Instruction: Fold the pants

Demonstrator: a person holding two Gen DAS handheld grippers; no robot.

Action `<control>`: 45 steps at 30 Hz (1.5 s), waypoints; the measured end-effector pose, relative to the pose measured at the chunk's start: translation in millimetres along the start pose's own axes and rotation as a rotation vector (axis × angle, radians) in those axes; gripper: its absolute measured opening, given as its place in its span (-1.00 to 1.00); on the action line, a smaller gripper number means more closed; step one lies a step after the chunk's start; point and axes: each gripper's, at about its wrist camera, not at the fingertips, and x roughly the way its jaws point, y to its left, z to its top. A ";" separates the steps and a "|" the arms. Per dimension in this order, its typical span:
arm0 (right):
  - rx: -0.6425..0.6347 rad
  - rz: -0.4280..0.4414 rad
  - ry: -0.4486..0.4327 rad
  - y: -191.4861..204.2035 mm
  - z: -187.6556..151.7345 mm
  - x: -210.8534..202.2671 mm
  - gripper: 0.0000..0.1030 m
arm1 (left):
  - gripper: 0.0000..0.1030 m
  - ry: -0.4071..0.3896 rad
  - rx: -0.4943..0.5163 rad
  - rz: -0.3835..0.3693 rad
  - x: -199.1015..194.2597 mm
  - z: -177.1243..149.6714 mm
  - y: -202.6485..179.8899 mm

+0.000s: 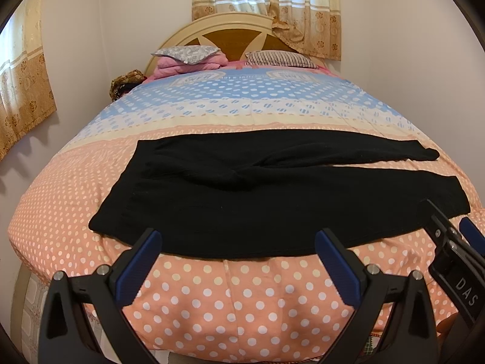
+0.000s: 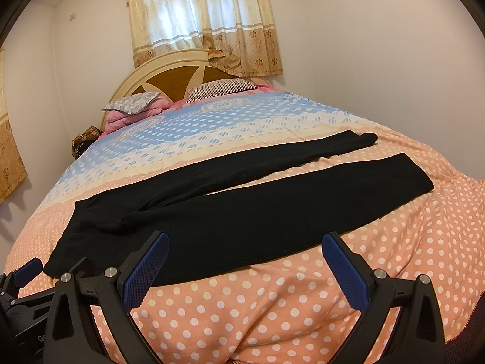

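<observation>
Black pants [image 1: 242,194] lie flat across the bed, waist at the left, both legs running to the right with a narrow gap between them; they also show in the right wrist view [image 2: 242,212]. My left gripper [image 1: 238,242] is open and empty, above the near edge of the pants by the waist and thigh. My right gripper [image 2: 244,245] is open and empty, above the near edge of the near leg. The right gripper shows at the right edge of the left wrist view [image 1: 454,236].
The bed has a polka-dot cover [image 1: 230,303], peach near me, blue farther off. Pillows [image 1: 186,53] and a pink blanket [image 1: 182,68] lie at the headboard [image 1: 230,35]. Curtains [image 1: 266,3] hang behind. A brown bundle [image 1: 124,83] sits at the far left.
</observation>
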 end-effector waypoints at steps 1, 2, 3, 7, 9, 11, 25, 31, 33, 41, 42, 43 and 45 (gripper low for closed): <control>0.000 -0.001 0.001 0.0 0.6 0.0 0.98 | 1.00 0.000 0.000 -0.001 0.1 0.0 0.2; 0.000 -0.001 0.001 -0.1 0.8 0.0 0.98 | 1.00 0.001 0.000 0.000 0.0 -0.1 0.3; 0.001 0.000 0.002 -0.2 1.0 0.0 0.98 | 1.00 0.000 0.000 0.001 -0.1 -0.1 0.2; 0.001 -0.001 0.002 0.2 0.7 0.0 0.98 | 1.00 0.000 -0.001 0.001 0.4 -0.4 0.1; 0.001 -0.001 0.003 0.0 0.8 0.0 0.98 | 1.00 0.003 -0.002 0.001 1.0 -0.9 0.5; 0.000 0.000 0.005 1.3 -1.5 1.1 0.98 | 1.00 0.004 -0.002 0.002 1.8 -1.8 2.1; 0.003 0.001 0.012 1.2 -3.8 5.4 0.98 | 1.00 0.011 -0.002 0.003 7.6 -3.8 6.2; 0.005 0.001 0.016 1.0 -3.9 5.8 0.98 | 1.00 0.015 -0.002 0.002 9.6 -5.5 7.8; 0.004 0.002 0.015 0.7 -3.8 5.9 0.98 | 1.00 0.019 -0.003 0.001 11.1 -5.8 8.3; 0.007 -0.002 0.013 -0.8 -2.0 8.2 0.98 | 1.00 0.032 -0.011 0.012 20.0 -4.9 13.6; 0.005 -0.004 0.009 -1.0 -1.1 8.9 0.98 | 1.00 0.036 -0.015 0.016 23.0 -5.0 16.0; 0.001 -0.009 0.001 -0.3 -0.5 9.1 0.98 | 1.00 0.042 -0.019 0.018 26.9 -4.9 19.8; -0.008 -0.013 -0.007 1.1 1.2 11.2 0.98 | 1.00 0.049 -0.025 0.026 32.5 -3.9 24.2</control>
